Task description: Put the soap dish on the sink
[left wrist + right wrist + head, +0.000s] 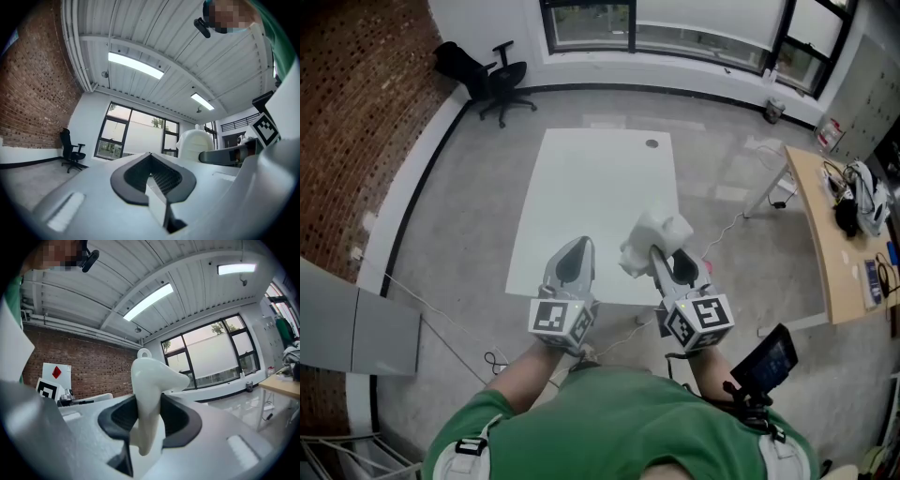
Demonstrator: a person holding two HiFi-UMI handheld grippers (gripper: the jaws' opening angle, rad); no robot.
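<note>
My right gripper (659, 261) is shut on the white soap dish (654, 239), which sticks up and forward out of its jaws. In the right gripper view the soap dish (149, 380) stands on edge between the dark pads (180, 420), a small loop at its top. My left gripper (573, 261) hangs beside it on the left, its jaws together with nothing in them. In the left gripper view the soap dish (194, 143) shows to the right, past the shut left gripper (151, 174). Both are held level over the near edge of a white table (591, 183). No sink is in view.
A black office chair (500, 78) stands at the far left by the windows. A wooden desk (831, 246) with cables and gear runs along the right. A brick wall (347, 112) closes the left side, with a grey cabinet (356, 323) near me. Cables trail on the floor.
</note>
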